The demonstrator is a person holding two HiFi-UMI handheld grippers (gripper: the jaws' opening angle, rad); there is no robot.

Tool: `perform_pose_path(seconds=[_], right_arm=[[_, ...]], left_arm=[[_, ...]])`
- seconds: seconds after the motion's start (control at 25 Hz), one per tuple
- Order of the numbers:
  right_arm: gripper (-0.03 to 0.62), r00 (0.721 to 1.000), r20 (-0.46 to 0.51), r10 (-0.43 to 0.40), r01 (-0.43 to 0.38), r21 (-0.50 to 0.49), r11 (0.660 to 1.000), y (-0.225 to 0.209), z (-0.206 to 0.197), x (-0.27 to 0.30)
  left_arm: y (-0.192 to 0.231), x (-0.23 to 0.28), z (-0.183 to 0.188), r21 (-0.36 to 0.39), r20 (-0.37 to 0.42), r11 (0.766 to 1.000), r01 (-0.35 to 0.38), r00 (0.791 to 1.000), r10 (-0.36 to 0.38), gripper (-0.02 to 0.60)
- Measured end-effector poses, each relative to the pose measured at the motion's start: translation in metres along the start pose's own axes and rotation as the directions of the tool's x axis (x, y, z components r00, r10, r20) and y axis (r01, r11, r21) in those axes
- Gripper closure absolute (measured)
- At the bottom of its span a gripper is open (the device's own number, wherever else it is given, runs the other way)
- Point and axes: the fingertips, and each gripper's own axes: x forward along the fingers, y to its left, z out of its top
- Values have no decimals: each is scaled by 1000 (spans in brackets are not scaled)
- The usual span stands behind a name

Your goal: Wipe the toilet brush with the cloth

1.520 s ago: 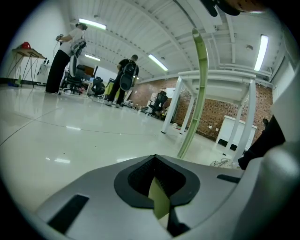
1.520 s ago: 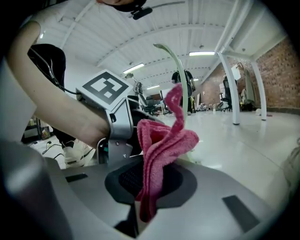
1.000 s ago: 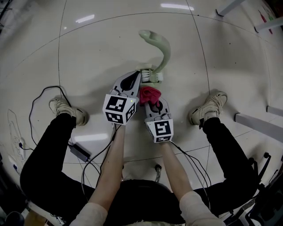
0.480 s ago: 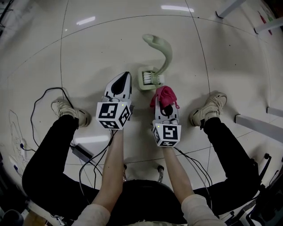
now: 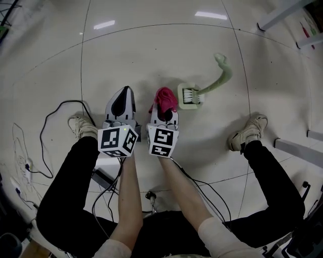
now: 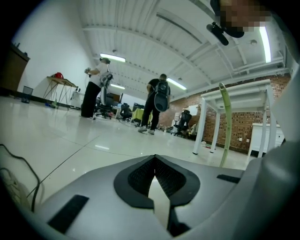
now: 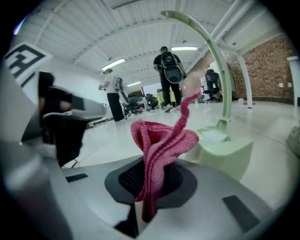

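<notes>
The pale green toilet brush [image 5: 193,95] stands on the floor in its square holder, its curved handle [image 5: 220,75] arching up and to the right. My right gripper [image 5: 164,108] is just left of it, shut on a bunched pink cloth [image 5: 165,97]. In the right gripper view the cloth [image 7: 159,145] sticks up out of the jaws, with the holder [image 7: 226,151] close behind to the right. My left gripper [image 5: 123,90] is beside the right one, further left, shut and holding nothing [image 6: 154,161]. The green handle [image 6: 226,122] shows at the right of the left gripper view.
Black cables [image 5: 56,108] and a power adapter [image 5: 102,177] lie on the tiled floor at my left. My shoes [image 5: 82,126] [image 5: 248,132] flank the grippers. Table legs [image 5: 282,14] and a metal bar [image 5: 299,147] are at the right. People stand far off [image 6: 154,105].
The left gripper has drawn away from the brush head, and both grippers have pulled back and to the left. The brush now sits right of the right gripper, which still holds the cloth.
</notes>
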Motion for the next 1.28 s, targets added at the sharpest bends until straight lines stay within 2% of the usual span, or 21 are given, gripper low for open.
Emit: perform_pose_path(seconds=[0.08, 0.16, 0.32, 0.4, 0.52, 0.6, 0.68, 0.76, 0.84, 1.0, 1.16, 1.28], right_arm=[[562, 998, -15, -63, 64, 56, 996, -13, -4, 12], [562, 996, -16, -91, 92, 71, 993, -20, -6, 18], [562, 998, -3, -58, 58, 36, 998, -15, -5, 15], [562, 1000, 2, -31, 31, 19, 999, -10, -5, 4], [562, 1000, 2, -10, 10, -27, 1000, -10, -7, -25], [562, 999, -5, -32, 32, -48, 998, -23, -12, -51], [562, 995, -23, -98, 97, -44, 994, -49, -21, -74], [562, 981, -52, -189, 189, -12, 982, -84, -31, -89], [562, 969, -70, -238, 239, 7, 971, -113, -34, -94], [562, 985, -37, -169, 168, -33, 985, -125, -18, -80], [562, 991, -12, -131, 131, -37, 991, -125, -13, -67], [562, 995, 1, -102, 101, -65, 993, -129, -10, -60]], left_arm=[[13, -7, -7, -4, -18, 1000, -17, 1000, 17, 577], [23, -11, -13, -10, -28, 1000, -29, 999, 29, 577], [25, -12, -17, -23, -28, 999, -30, 999, 29, 577], [13, -7, -13, -11, -16, 1000, 12, 1000, -12, 577], [-19, 12, -8, -5, 17, 992, 129, 991, -129, 577], [-48, 30, -9, -1, 21, 974, 229, 973, -229, 577], [-73, 48, -14, 4, 13, 949, 314, 949, -314, 577], [-93, 65, -21, 7, -12, 926, 378, 926, -378, 577], [-108, 77, -29, 8, -42, 902, 431, 902, -430, 575], [-123, 97, -46, -72, -61, 863, 499, 862, -503, 574], [-139, 107, -67, -115, -127, 795, 595, 785, -606, 575], [-142, 106, -66, -150, -112, 767, 623, 760, -640, 575]])
